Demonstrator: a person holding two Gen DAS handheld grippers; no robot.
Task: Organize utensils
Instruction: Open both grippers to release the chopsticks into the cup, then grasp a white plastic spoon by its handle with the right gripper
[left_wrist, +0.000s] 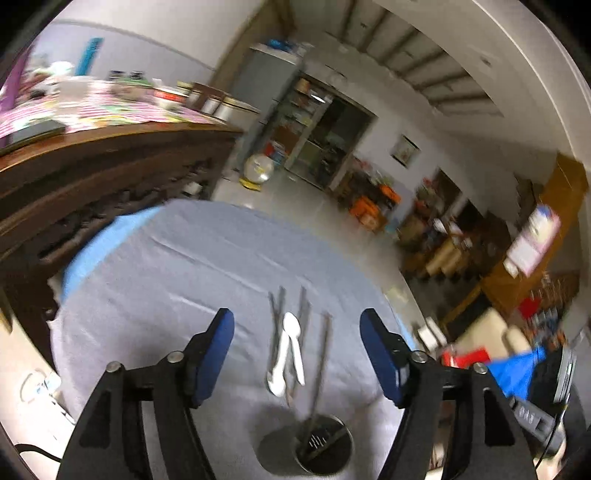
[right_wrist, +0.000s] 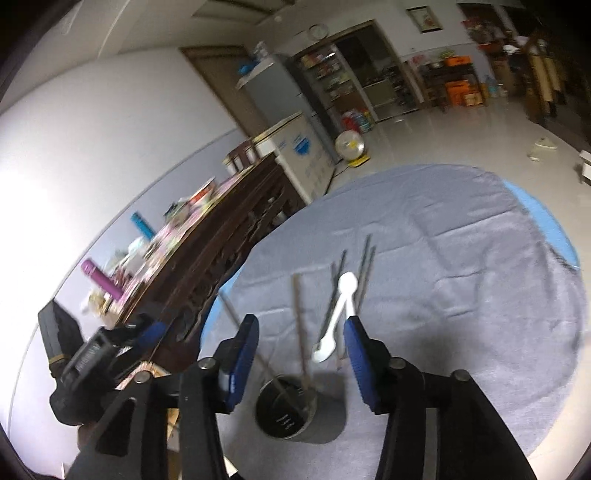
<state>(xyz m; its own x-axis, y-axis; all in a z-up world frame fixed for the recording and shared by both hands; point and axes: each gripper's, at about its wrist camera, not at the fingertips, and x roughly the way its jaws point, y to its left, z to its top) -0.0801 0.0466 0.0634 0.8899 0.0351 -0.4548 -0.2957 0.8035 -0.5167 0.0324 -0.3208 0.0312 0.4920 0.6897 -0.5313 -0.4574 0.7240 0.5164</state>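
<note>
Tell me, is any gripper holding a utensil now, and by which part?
Nothing is held. The left gripper and the right gripper are both open above the table.

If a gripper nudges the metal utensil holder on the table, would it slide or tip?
The utensil holder looks tall for its base and stands on wrinkled grey cloth, so it would probably tip rather than slide. The chopsticks leaning out add leverage.

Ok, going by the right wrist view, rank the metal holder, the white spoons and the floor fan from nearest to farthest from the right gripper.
1. Metal holder: just below the open right gripper, chopsticks already in it.
2. White spoons: just ahead on the grey cloth, near the right finger.
3. Floor fan: far back on the floor, past the table edge.
</note>
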